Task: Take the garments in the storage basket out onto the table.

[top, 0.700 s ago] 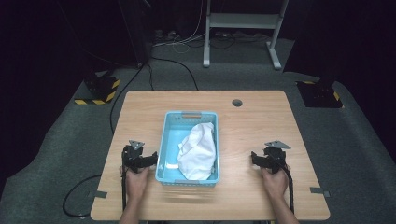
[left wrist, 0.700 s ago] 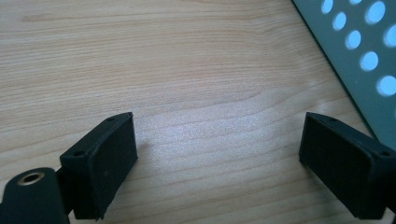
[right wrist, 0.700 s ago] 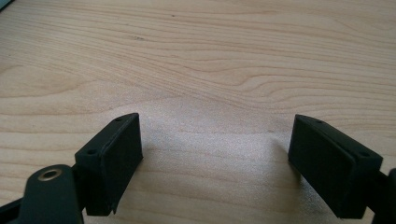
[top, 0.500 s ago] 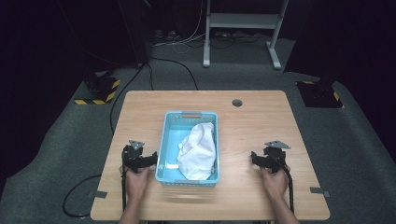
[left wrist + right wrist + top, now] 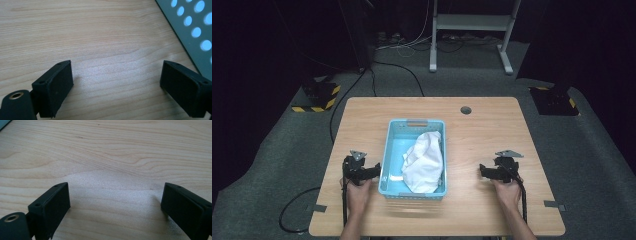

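Near edge, high view: our forearms come in at the bottom of the frame, one hand on each gripper. Left gripper sits lower left of centre on the tabletop, just beside the left wall of the blue basket; we can't tell whether it touches. Right gripper is lower right of centre, well apart from the basket, over bare wood.

Left gripper view: jaws stand wide apart, nothing between them, just wood grain. The basket's perforated wall cuts across the upper right of the frame, next to the right-hand jaw.

Right gripper view: jaws also spread wide, empty, plain tabletop ahead. A sliver of blue shows at the top left corner.

Centre of the high view: the basket stands with its long side running away from us, and its far rim carries an orange handle patch. A crumpled white cloth lies inside it, filling the right and near part and heaped against the right wall.

Farther: a round cable hole in the tabletop, upper right of the basket. Beyond the tabletop, grey carpet, cables, and a white metal stand at the top of the frame.
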A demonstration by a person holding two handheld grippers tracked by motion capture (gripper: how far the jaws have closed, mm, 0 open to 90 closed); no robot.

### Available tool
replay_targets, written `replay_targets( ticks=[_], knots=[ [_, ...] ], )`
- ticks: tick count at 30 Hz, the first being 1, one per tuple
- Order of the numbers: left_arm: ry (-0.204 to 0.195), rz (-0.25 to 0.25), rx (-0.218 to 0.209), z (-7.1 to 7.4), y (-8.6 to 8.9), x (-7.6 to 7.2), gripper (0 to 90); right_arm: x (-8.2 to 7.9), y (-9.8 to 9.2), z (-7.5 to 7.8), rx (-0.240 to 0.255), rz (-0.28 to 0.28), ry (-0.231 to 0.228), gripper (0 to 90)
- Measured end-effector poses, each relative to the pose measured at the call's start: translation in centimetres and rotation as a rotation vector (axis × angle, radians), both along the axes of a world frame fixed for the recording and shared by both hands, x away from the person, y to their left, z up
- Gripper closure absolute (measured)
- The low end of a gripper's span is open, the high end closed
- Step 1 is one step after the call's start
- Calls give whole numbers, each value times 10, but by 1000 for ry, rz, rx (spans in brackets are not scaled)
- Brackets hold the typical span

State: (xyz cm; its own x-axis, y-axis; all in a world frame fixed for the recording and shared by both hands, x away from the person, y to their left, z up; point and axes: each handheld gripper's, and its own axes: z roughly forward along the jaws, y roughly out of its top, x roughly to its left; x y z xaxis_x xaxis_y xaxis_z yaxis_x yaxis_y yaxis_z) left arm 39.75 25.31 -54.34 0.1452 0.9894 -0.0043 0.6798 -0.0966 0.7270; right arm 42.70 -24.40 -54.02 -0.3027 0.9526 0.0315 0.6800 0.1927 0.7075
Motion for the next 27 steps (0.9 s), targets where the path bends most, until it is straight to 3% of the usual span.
replay_targets(
  ticks=[15, 27],
  knots=[
    [0, 1, 0, 0, 0, 0, 115, -3, 4, 17, -9, 44, -41, 73],
    [-1, 2, 1, 0, 0, 0, 116, -1, 11, 37, 34, 81, -68, 78]
  ],
)
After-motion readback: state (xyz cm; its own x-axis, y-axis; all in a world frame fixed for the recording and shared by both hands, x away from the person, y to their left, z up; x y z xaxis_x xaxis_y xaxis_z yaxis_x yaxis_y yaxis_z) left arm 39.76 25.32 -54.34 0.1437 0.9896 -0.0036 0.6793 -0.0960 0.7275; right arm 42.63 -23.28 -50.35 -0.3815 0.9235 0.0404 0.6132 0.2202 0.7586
